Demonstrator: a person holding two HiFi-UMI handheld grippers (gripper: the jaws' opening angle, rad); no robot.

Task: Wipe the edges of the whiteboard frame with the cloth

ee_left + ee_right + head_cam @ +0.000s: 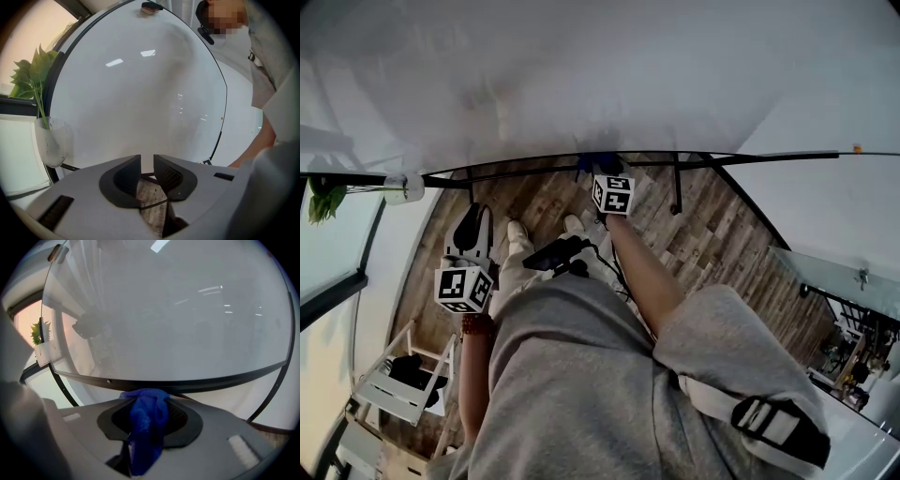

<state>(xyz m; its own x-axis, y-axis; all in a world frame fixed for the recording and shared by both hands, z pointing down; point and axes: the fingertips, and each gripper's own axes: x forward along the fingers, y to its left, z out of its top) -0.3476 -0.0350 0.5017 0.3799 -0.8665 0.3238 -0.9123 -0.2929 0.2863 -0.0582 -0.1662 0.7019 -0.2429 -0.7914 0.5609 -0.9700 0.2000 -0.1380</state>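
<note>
The whiteboard (581,84) fills the top of the head view, with its black frame (741,159) running along the lower edge. My right gripper (605,176) is shut on a blue cloth (598,166), and the cloth's bunched tip presses against that lower frame edge (197,384) near the board's middle. In the right gripper view the cloth (147,416) hangs down between the jaws of the right gripper (149,401). My left gripper (472,227) hangs low at my left side, away from the board. The left gripper (147,169) holds nothing, and its jaws stand a narrow gap apart.
A green plant (33,79) stands in a white holder (50,143) on the board's left edge. An eraser (150,7) sits on the board's far edge. A stand post (677,187) drops to the wooden floor (722,244). A white rack (403,384) stands at the lower left.
</note>
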